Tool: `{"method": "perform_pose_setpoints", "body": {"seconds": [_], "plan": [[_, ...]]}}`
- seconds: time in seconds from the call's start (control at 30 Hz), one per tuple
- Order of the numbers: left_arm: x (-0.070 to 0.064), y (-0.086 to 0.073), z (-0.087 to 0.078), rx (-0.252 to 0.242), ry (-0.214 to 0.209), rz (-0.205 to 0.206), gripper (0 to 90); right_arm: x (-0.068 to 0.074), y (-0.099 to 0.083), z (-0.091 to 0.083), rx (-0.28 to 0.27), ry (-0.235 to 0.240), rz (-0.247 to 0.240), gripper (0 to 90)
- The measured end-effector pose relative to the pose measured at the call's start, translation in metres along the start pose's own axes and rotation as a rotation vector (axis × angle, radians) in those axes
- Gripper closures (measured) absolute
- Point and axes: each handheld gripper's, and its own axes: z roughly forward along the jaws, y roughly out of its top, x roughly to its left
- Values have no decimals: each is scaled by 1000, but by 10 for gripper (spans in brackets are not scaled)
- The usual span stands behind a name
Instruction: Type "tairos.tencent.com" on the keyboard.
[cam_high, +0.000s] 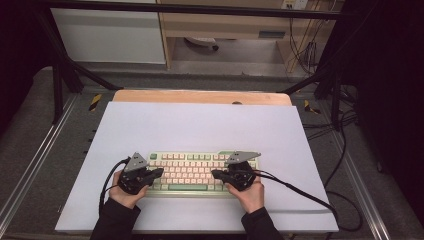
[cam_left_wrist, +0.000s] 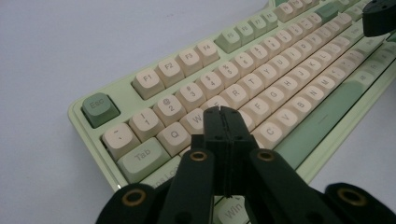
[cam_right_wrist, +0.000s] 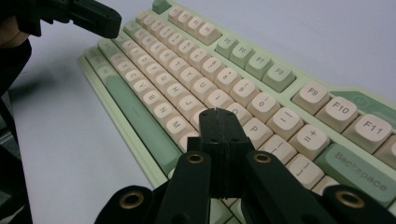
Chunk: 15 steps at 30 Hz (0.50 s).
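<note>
A pale green keyboard with cream keycaps lies on the white sheet that covers the table, toward the person's edge of it; everything else is placed from this keyboard; the left gripper hovers over the keyboard's left end, held in the person's left hand, and the right gripper hovers over its right end, held in the right hand, the two tips pointing inward toward each other across the middle rows; in the left gripper view the left gripper has its black jaws pressed flat together with nothing between them, the tip sitting just above the keys around W and E, with the green Esc key off at the keyboard's far left corner and the Tab key just left of the jaws; in the right gripper view the right gripper likewise has its jaws pressed together and holds nothing, the tip over the keys near P, with the green Backspace key to its right and the long green space bar along the keyboard's near edge; whether either tip touches a keycap cannot be told; a wooden board edge shows beyond the sheet, behind the keyboard.
</note>
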Motion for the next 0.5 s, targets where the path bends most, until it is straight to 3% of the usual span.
{"method": "perform_pose_setpoints", "body": {"seconds": [0.5], "plan": [[1, -1, 1, 5, -1, 0, 899, -1, 12, 23, 5, -54, -1, 900]]}}
